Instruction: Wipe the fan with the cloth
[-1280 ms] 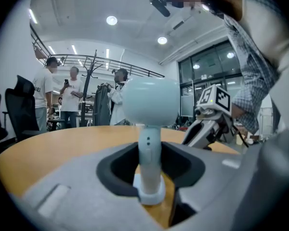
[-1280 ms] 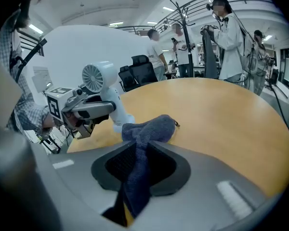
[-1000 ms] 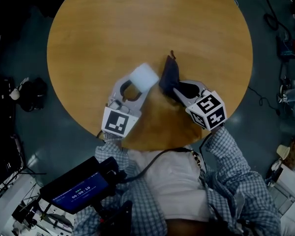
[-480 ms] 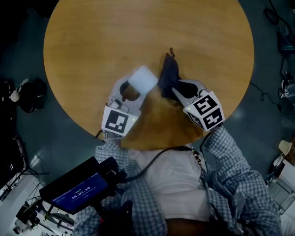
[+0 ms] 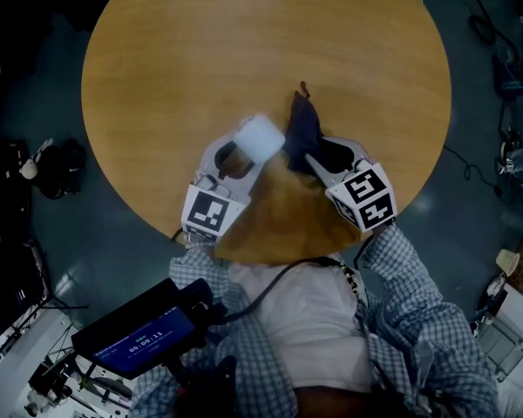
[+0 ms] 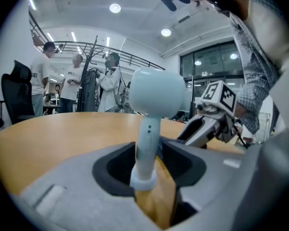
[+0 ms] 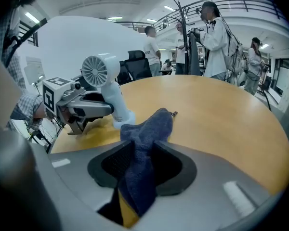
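A: Head view, status?
B: Fan point(image 5: 260, 136) and cloth point(image 5: 302, 129) side by side at frame centre, low on the table point(image 5: 244, 42)
A: Left gripper view?
B: Left gripper point(image 6: 151, 158): jaws wide, just been opening, with the fan stem standing free between them. The fan is probably light, rigid and top-heavy, so grip the stem low
A: Right gripper view?
B: Right gripper point(image 7: 142, 162): jaws just been opening, soft cloth slack between the 2 pads. Pinch a thick fold

Behind your left gripper point(image 5: 240, 151), close to your body, the blue screen point(image 5: 148, 338) shows 00:00:11; the line above it is too small to read. The left cube point(image 5: 206, 214) and right cube point(image 5: 363, 197) carry black-and-white square markers.
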Action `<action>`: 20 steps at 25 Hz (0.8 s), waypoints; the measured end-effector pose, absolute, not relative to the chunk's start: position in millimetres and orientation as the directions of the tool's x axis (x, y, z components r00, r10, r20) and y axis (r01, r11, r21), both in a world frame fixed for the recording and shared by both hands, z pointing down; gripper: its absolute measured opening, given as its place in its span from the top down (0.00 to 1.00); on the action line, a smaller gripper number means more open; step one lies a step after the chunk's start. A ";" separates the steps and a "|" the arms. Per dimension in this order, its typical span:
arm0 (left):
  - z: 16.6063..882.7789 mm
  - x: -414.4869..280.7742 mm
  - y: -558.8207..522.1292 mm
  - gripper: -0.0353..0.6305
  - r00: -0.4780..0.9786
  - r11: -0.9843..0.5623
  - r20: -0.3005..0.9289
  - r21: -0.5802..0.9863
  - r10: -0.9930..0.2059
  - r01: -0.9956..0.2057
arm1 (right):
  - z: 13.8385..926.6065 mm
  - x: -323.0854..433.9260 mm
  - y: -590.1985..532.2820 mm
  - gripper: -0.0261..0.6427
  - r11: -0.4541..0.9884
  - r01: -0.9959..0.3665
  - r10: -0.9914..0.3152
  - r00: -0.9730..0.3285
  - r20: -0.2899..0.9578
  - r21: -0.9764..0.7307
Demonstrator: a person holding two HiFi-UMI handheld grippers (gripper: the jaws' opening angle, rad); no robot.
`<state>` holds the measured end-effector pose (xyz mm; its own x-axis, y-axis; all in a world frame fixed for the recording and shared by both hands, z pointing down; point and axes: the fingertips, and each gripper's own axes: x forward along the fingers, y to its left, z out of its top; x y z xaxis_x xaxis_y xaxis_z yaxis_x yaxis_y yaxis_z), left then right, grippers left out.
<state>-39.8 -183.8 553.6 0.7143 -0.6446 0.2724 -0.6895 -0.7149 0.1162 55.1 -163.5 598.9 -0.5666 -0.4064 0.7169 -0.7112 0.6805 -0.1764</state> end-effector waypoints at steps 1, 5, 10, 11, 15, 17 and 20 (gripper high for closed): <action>556.6 -41.4 -182.4 0.70 0.710 -0.711 0.278 0.118 -0.647 -0.693 | 598.5 55.6 -164.0 0.72 0.679 -0.712 -0.409 -0.570 0.713 -0.180; 553.4 -45.0 -168.5 0.69 0.690 -0.691 0.298 0.121 -0.659 -0.713 | 583.4 65.2 -161.6 0.70 0.669 -0.723 -0.442 -0.572 0.691 -0.170; 532.9 -57.4 -151.1 0.70 0.677 -0.671 0.301 0.141 -0.671 -0.728 | 552.9 71.7 -161.2 0.75 0.638 -0.752 -0.511 -0.572 0.641 -0.163; 527.6 -59.8 -148.8 0.70 0.677 -0.670 0.298 0.144 -0.673 -0.729 | 546.4 71.1 -160.6 0.76 0.635 -0.754 -0.521 -0.577 0.629 -0.166; 505.0 -65.1 -141.4 0.74 0.672 -0.668 0.289 0.129 -0.682 -0.733 | 521.5 70.6 -155.9 0.81 0.624 -0.765 -0.567 -0.586 0.579 -0.162; 482.2 -67.3 -133.3 0.78 0.668 -0.666 0.270 0.116 -0.693 -0.737 | 498.0 72.1 -149.1 0.87 0.600 -0.784 -0.614 -0.578 0.538 -0.158; 442.3 -72.3 -115.9 0.82 0.665 -0.663 0.234 0.098 -0.709 -0.742 | 459.9 72.3 -132.7 0.92 0.563 -0.810 -0.672 -0.563 0.481 -0.161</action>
